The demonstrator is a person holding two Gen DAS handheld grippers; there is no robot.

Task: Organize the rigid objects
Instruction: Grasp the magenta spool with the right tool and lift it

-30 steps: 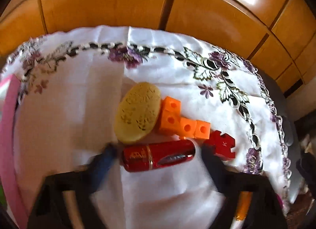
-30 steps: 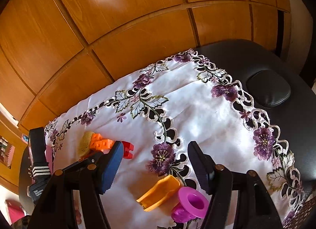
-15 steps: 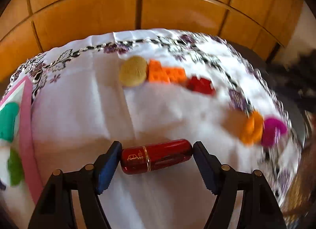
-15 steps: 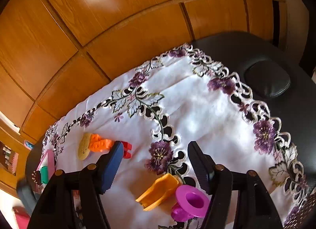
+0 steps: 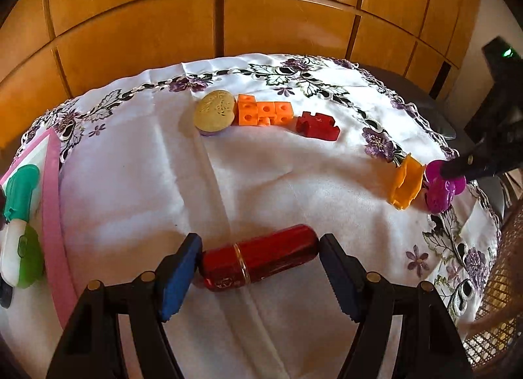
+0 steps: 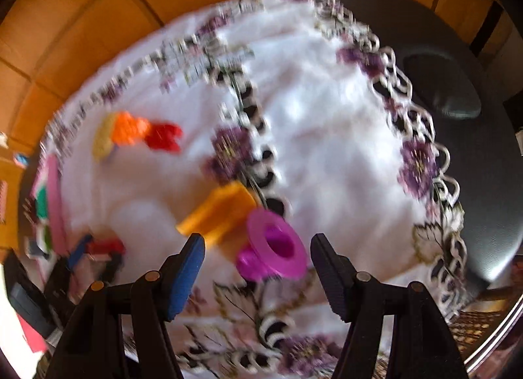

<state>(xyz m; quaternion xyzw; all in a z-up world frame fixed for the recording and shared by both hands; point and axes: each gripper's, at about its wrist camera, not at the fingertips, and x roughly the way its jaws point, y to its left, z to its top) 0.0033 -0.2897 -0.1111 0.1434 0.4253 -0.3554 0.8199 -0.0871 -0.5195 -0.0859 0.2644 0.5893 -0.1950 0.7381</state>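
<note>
Both grippers over the white embroidered tablecloth, each framing a toy.

On the cloth, the left gripper clamps a glossy red cylindrical case end to end between its pads, held sideways above the fabric. The right gripper hangs with jaws apart around a magenta flanged plastic ring, pads clear of it, beside an orange plastic channel piece. Farther back sit a tan oval biscuit toy, orange cube blocks, and a red puzzle-shaped block.
</note>
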